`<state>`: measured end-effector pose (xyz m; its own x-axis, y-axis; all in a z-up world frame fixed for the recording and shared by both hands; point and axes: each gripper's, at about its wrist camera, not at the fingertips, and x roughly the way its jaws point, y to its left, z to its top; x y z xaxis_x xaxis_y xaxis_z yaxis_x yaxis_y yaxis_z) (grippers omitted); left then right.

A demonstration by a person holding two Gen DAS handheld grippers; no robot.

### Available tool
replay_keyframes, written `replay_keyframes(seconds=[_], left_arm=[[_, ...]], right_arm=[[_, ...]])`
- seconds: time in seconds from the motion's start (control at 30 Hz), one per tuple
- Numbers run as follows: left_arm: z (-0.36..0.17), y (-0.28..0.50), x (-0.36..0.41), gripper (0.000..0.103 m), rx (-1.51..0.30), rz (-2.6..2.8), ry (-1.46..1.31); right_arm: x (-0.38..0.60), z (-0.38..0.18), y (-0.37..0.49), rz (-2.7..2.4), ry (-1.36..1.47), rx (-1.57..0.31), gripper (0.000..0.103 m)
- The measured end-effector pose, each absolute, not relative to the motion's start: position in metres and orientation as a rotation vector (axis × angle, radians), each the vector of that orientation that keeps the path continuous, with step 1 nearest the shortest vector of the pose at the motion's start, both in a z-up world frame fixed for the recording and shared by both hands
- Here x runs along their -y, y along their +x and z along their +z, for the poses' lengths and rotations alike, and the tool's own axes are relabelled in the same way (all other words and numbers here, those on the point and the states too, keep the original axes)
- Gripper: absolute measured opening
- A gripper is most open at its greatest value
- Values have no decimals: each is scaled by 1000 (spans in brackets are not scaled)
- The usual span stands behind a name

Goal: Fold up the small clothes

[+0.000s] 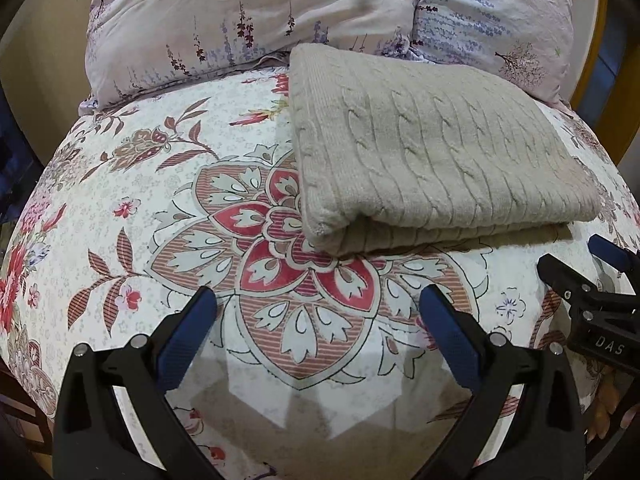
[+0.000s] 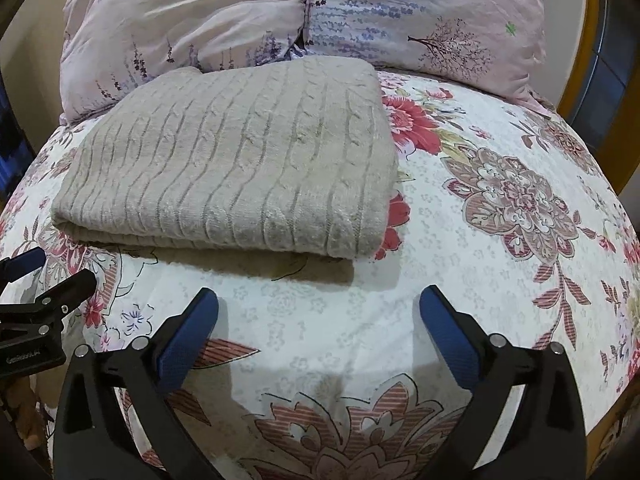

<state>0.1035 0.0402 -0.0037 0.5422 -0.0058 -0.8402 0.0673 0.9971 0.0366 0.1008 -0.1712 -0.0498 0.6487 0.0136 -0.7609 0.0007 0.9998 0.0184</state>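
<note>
Hovering nearest the lens, the left gripper (image 1: 318, 300) held its two blue, stippled rubber pads (image 1: 182, 344) spread wide on black plastic arms, gripping nothing, with only bedspread between them. The right gripper (image 2: 319, 300) stood the same way, pads parted and empty. Each camera caught the other tool at its frame edge: the left wrist view showed the right gripper (image 1: 592, 280) low at right, with the lettering "DAS" on its black body; the right wrist view showed the left gripper (image 2: 36, 276) low at left.

Under both lay the bedspread (image 2: 460, 240), smooth white cotton printed with red and brown flowers, striped leaves and fine grey sprigs. The left wrist view alone showed a large round medallion (image 1: 288, 264) of red and pale petals, partly under the garment's near left corner.

Just beyond the pads sat the folded sweater (image 1: 432, 152), a beige cable-knit, thick and soft, with rope-like ribs running near to far. It formed a neat rectangle, its rounded fold edge facing near and a lower layer showing beneath. In the right wrist view the sweater (image 2: 236, 160) lay left of centre.

Farthest, two plump pillows (image 2: 320, 12) in wrinkled pale pink and lilac fabric with lavender sprigs touched the sweater's far edge. A small bare tree print showed on the right one.
</note>
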Motion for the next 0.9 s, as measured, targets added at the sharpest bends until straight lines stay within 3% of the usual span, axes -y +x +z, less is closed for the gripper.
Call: replay_keyframes(seconds=[0.9], left_arm=[[-5, 105, -42, 101, -994, -45, 64]], right_arm=[[173, -50, 101, 14, 16, -858, 102]])
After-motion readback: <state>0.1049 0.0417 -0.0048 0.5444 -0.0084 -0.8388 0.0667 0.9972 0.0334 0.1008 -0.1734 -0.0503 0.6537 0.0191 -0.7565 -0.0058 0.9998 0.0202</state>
